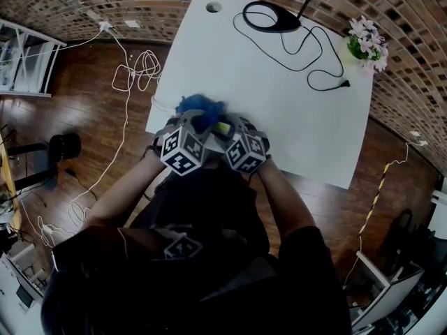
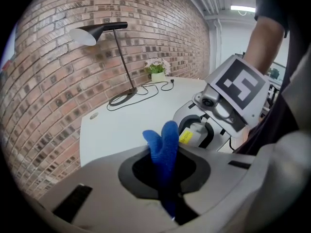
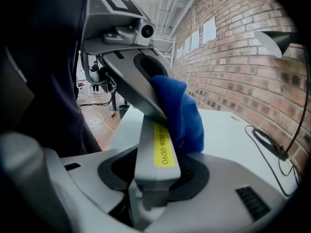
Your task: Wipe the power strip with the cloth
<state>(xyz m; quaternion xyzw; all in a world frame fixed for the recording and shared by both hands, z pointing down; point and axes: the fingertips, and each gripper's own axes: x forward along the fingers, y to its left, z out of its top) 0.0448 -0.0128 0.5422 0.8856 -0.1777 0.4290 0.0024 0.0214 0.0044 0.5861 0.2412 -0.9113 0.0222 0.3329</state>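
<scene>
My left gripper is shut on a blue cloth, which sticks up from between its jaws. In the right gripper view, my right gripper is shut on the end of a grey-white power strip with a yellow label. The strip slants up and away, and the cloth presses against its far part, beside the left gripper's body. The head view shows both grippers held close together over the near edge of the white table, with the cloth bunched just beyond them.
On the far part of the table stands a black lamp base with its looping black cable. A small flower pot sits at the far right corner. White cables lie on the wooden floor at left. Brick wall runs behind the table.
</scene>
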